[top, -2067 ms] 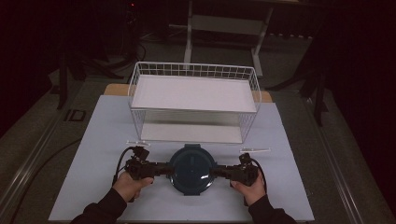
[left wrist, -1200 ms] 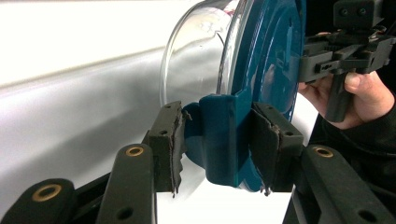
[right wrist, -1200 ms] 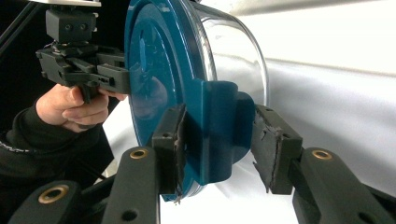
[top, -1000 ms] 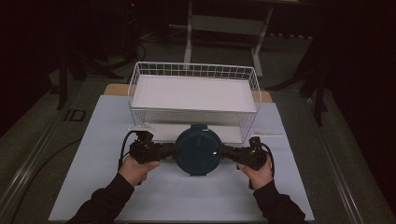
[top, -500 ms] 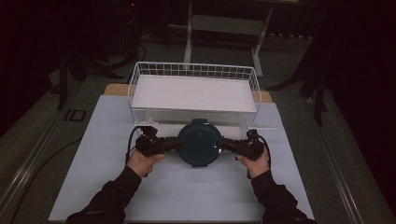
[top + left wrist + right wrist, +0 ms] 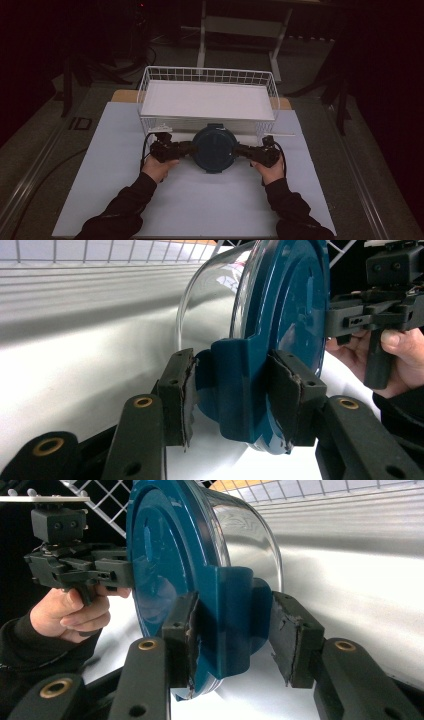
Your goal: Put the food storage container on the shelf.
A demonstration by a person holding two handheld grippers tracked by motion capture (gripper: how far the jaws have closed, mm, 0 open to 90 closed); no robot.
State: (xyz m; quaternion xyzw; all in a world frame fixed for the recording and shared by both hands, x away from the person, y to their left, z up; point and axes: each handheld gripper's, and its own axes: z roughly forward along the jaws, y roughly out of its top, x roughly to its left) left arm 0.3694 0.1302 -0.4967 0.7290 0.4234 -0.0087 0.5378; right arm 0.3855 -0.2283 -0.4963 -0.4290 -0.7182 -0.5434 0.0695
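While both grippers are clamping opposite side tabs of the lidded bowl (image 6: 215,148), the person is carrying it between them, just in front of the wire basket (image 6: 150,80) on the desk (image 6: 100,200). Seen along the left gripper (image 6: 237,395), its fingers (image 6: 179,395) are closing on the bowl's blue tab, both pads pressing on it. On the right gripper (image 6: 235,640), one finger (image 6: 182,640) is touching the tab, while the other seems to be standing slightly off it, so that grip is looking looser, though the bowl is being held. Clear glass is showing behind the blue lid (image 6: 295,305), and the bowl is appearing to hang close above the white sheet rather than resting on it. My reading is that the transport step is under way, with the basket as the likely goal. Next, the bowl probably needs lifting above the basket's near wall, which is standing directly in its path, with both hands rising together and keeping the lid level. Beyond the basket, a metal frame (image 6: 240,25) is standing well apart.
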